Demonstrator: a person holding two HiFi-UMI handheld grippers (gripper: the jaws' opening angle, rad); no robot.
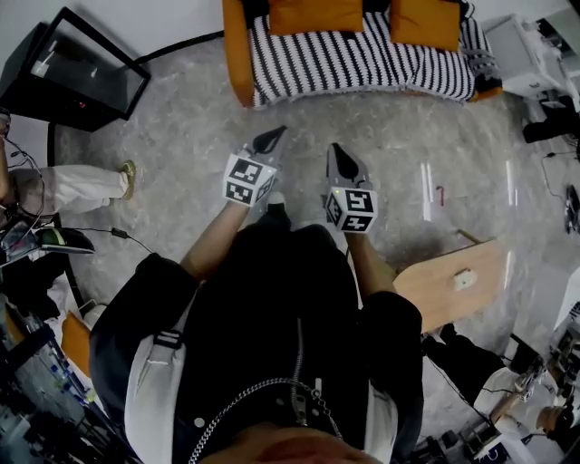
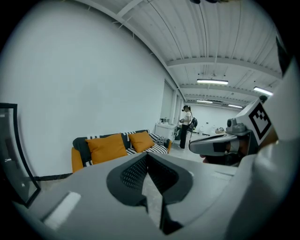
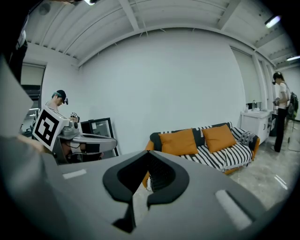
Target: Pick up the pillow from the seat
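Pillows number two, both orange: one (image 1: 315,15) leans on the back of the single sofa (image 1: 362,59) toward its orange arm, and the other (image 1: 426,23) sits just beside it, above the black-and-white striped seat cover. Both are well apart from the two grippers. The left gripper (image 1: 272,138) and right gripper (image 1: 340,156) are held side by side over the grey floor (image 1: 181,136), pointing toward the sofa. Each has its jaws pressed together on nothing. The head view alone shows one pale wooden tabletop (image 1: 449,285) and a dark glass-fronted cabinet (image 1: 77,72). Only the gripper views show the white wall behind the sofa, the ceiling lights, and one standing person with a backpack (image 2: 187,125) beyond the sofa's far end.
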